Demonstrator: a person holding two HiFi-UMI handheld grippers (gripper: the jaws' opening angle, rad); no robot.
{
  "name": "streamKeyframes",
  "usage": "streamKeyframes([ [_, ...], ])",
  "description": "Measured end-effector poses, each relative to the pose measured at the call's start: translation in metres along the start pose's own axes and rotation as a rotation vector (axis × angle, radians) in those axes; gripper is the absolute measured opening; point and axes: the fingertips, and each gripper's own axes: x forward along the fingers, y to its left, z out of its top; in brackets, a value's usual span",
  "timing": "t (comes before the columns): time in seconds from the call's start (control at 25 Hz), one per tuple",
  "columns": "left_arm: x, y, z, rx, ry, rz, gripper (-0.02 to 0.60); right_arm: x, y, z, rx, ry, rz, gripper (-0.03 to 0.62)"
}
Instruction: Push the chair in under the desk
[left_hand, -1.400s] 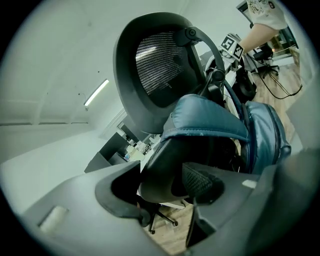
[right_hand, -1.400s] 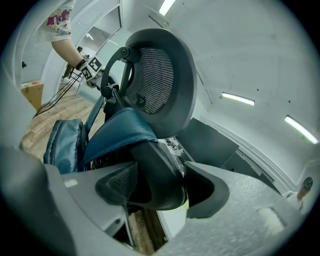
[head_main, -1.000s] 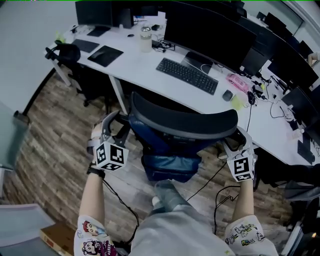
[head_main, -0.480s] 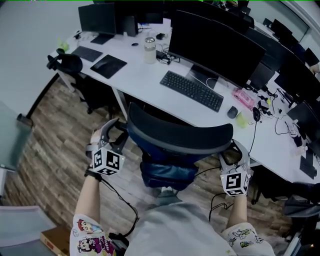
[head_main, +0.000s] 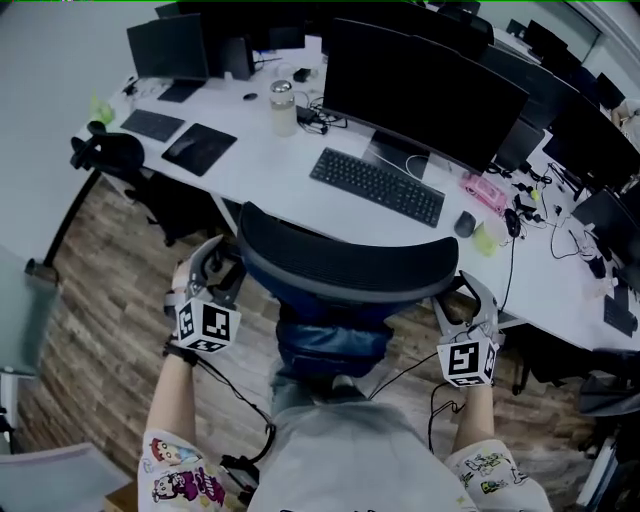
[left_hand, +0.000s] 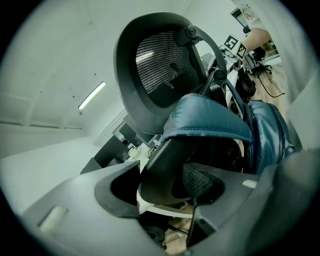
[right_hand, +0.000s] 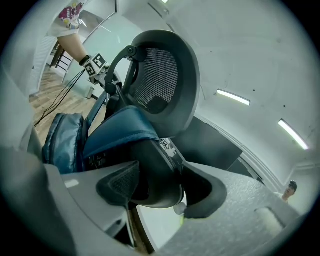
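Since a second ago the chair (head_main: 345, 265) has rolled forward, and its curved black mesh back, with a blue bag (head_main: 330, 335) on the seat, now stands just at the desk (head_main: 270, 150) edge. I judge the push nearly done. My left gripper (head_main: 222, 262) clamps the left armrest (left_hand: 165, 170), while my right gripper (head_main: 462, 300) is closing its jaws on the right armrest (right_hand: 150, 175) between them.

Head view steeply down over desk (head_main: 285, 160), gripper views close, tilted upward, all sharing chair (head_main: 345, 265)
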Motion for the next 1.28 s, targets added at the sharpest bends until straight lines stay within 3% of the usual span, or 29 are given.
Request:
streamKeyframes([
  [0.56, 0.067, 0.064, -0.037, 0.068, -0.125, -0.097, 0.265, 0.042, 0.021, 0.041, 0.069, 0.101, -0.132, 0.261],
  [1.28, 0.110, 0.102, -0.057, 0.099, -0.219, -0.135, 0.267, 0.069, 0.034, 0.067, 0.114, 0.164, -0.229, 0.264],
])
